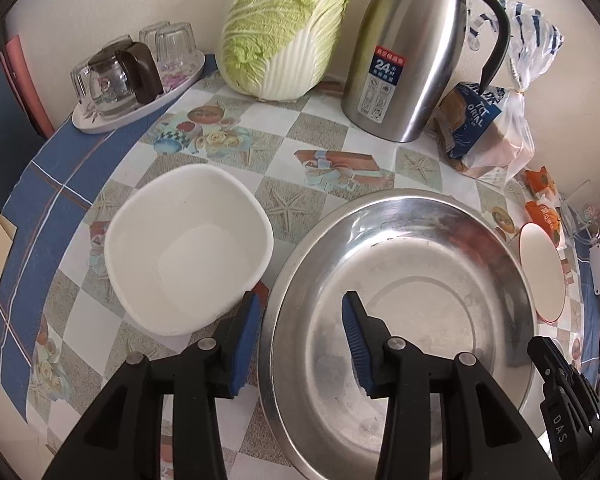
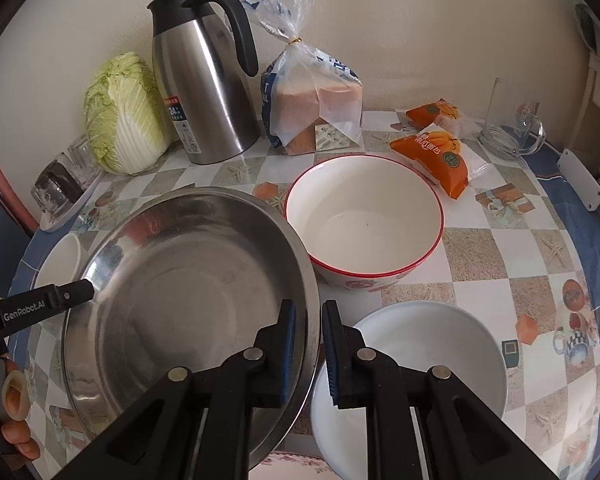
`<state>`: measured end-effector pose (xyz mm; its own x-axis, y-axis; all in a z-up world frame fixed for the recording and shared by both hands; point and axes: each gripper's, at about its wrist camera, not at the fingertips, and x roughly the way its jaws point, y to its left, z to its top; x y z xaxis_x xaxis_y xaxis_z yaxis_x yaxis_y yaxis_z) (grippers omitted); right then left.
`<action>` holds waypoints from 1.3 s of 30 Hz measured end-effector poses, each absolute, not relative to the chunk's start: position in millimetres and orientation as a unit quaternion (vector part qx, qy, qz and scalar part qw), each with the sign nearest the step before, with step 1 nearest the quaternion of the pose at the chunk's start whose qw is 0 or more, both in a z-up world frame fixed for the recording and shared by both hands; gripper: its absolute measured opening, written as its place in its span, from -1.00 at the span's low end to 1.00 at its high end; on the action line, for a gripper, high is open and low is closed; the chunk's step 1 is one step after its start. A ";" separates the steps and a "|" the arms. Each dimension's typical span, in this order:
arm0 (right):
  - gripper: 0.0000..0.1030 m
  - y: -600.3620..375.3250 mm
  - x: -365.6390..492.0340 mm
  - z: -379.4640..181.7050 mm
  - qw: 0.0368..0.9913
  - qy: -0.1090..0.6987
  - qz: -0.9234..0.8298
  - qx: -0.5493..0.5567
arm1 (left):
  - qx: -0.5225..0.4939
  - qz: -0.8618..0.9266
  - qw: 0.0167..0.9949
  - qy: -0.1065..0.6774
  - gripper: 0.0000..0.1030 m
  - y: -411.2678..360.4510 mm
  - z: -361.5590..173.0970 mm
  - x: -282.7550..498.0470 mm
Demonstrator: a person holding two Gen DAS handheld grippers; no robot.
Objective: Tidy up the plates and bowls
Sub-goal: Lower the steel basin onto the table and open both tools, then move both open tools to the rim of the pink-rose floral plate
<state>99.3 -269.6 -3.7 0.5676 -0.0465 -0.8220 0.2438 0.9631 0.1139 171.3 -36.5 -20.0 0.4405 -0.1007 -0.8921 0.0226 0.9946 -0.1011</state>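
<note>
Left claw (image 1: 300,344) spread wide, straddling the near left rim of one large round stainless steel basin (image 1: 404,328), one blue pad outside, one inside, neither clearly pressing. Right claw (image 2: 309,354) nearly closed on the same basin's right rim (image 2: 188,312), pads either side of the metal edge; contact not certain.

Four dishes counted across both views: the steel basin; one white squarish bowl (image 1: 188,248) just left of it; one red-rimmed white round bowl (image 2: 364,220) behind its right edge; one plain white round bowl (image 2: 416,384) at near right.

Plain white bowl seen only from the right wrist; squarish bowl full only from the left.

Behind, one steel thermos jug (image 2: 204,88), one napa cabbage (image 1: 284,28), one bagged bread loaf (image 2: 312,104).
</note>
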 end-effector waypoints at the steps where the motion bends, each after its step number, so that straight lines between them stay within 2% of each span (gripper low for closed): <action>1: -0.70 -269.7 98.5 -2.4 0.879 0.457 -0.083 0.107 | -0.035 -0.035 0.849 0.526 -0.03 -36.7 -17.4 170.3; 3: -0.70 -269.9 96.8 -0.2 0.880 0.455 -0.083 0.104 | -0.032 -0.033 0.850 0.524 0.13 -37.4 -13.3 168.8; 4: -0.54 -270.2 96.3 0.8 0.880 0.455 -0.085 0.102 | -0.028 -0.031 0.851 0.523 0.22 -37.8 -11.5 167.8; 5: -0.28 -270.2 95.4 1.7 0.881 0.455 -0.085 0.101 | -0.024 -0.029 0.852 0.523 0.28 -38.4 -9.8 166.7; 7: 0.05 -271.2 93.4 3.8 0.882 0.453 -0.087 0.101 | -0.018 -0.026 0.853 0.522 0.38 -39.5 -7.8 164.6; 10: 0.17 -271.6 90.0 7.2 0.883 0.451 -0.085 0.100 | -0.019 -0.023 0.854 0.520 0.76 -39.6 -6.0 160.2; 14: 0.48 -270.1 83.4 10.7 0.885 0.449 -0.086 0.090 | -0.021 -0.021 0.857 0.515 0.79 -40.5 -5.1 150.8; 17: 0.52 -270.1 75.8 12.8 0.885 0.448 -0.088 0.092 | -0.016 -0.018 0.861 0.507 0.82 -42.2 -3.3 142.8; 20: 0.67 -271.0 65.6 15.2 0.885 0.444 -0.091 0.101 | -0.019 -0.018 0.866 0.500 0.82 -42.7 -0.5 134.3; 24: 0.70 -273.1 51.6 19.3 0.886 0.439 -0.093 0.115 | -0.027 -0.021 0.869 0.494 0.82 -41.8 2.6 121.7; 28: 0.81 -272.6 37.8 19.5 0.884 0.440 -0.100 0.120 | -0.038 -0.013 0.870 0.492 0.82 -37.4 3.5 109.3; 39: 0.86 -274.3 -9.1 17.3 0.877 0.441 -0.113 0.153 | -0.041 -0.025 0.871 0.489 0.82 -42.1 -3.2 64.8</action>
